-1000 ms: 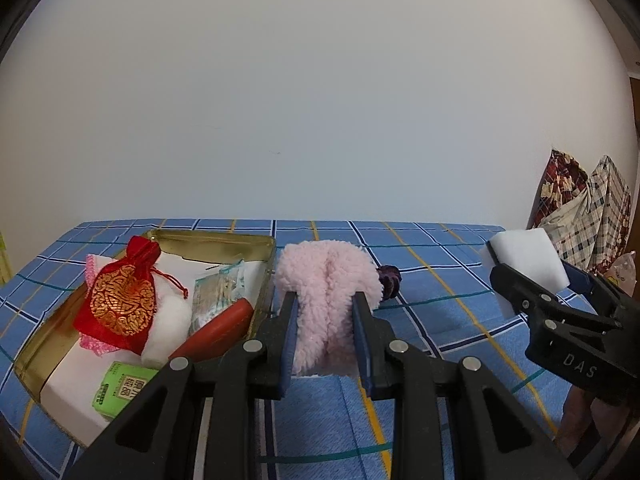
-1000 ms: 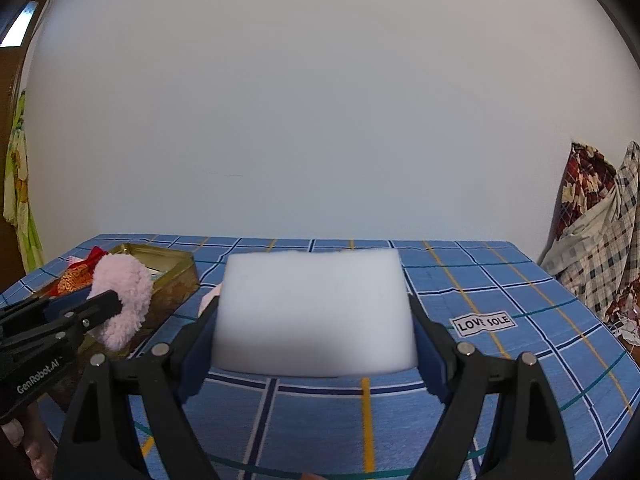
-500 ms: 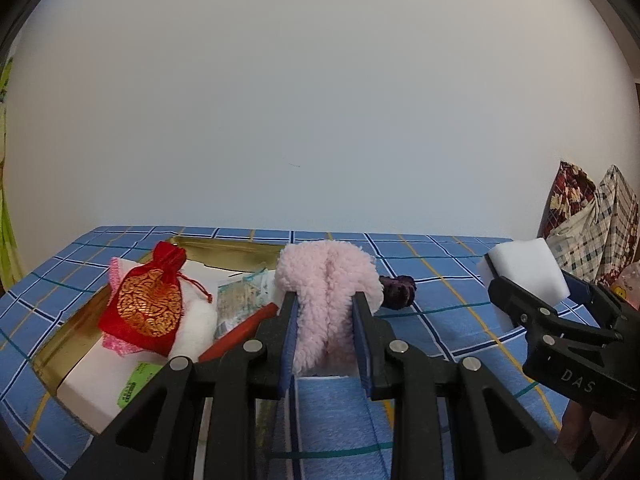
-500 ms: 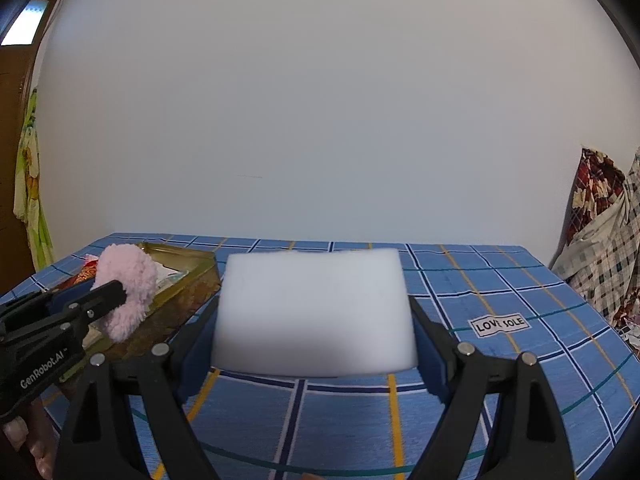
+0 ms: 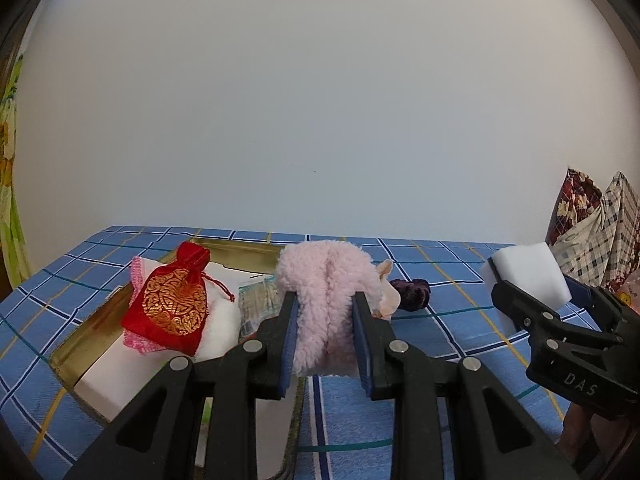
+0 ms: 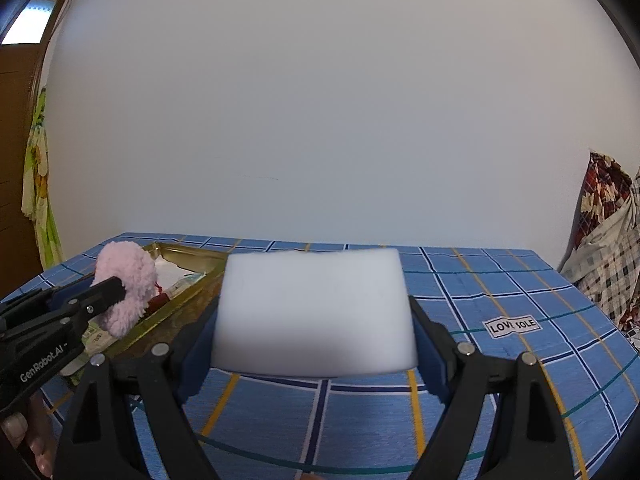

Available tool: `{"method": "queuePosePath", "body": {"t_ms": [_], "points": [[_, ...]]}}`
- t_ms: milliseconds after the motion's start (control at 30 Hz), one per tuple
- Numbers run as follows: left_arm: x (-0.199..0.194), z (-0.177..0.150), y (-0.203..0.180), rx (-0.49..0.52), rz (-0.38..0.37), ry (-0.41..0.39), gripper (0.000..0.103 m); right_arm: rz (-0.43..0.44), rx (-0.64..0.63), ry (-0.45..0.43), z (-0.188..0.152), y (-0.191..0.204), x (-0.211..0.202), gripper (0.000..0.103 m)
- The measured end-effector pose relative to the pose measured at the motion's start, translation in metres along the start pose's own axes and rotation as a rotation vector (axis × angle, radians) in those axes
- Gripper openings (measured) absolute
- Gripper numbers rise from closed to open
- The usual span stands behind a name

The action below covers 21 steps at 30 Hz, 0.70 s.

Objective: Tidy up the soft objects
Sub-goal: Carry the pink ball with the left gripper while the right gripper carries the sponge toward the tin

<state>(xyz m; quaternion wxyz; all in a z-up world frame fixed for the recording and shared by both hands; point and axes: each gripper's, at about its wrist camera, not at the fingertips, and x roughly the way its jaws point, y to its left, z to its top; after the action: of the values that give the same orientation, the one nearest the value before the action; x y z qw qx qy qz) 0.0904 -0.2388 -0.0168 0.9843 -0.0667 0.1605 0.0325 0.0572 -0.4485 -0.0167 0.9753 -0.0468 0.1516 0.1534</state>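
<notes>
Left tool was clenched on the pink fleece piece, held up at lower centre of the left view, just right of the gold tin tray. Right tool was clamped on the white foam block, jaws wide against its two sides, lifted above the blue checked tabletop at centre frame. The tray, at lower left, already held a red drawstring pouch, white padding and a small packet; a purple scrunchie lay on the tabletop to the right of the fleece. Risks, as judged: the tray looked crowded, so a fleece dropped near its right rim could slump over the edge. The foam is compressible and could spring or twist out of a loose grip. Both tools converging on the tray could collide.
</notes>
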Motion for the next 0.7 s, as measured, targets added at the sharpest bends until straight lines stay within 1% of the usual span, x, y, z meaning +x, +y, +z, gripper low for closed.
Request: {"method": "queuePosePath", "body": {"t_ms": [700], "points": [[-0.007, 0.002, 0.009, -0.023, 0.027, -0.003, 0.028, 0.048, -0.018, 0.002, -0.003, 0.018, 0.009, 0.085]]}}
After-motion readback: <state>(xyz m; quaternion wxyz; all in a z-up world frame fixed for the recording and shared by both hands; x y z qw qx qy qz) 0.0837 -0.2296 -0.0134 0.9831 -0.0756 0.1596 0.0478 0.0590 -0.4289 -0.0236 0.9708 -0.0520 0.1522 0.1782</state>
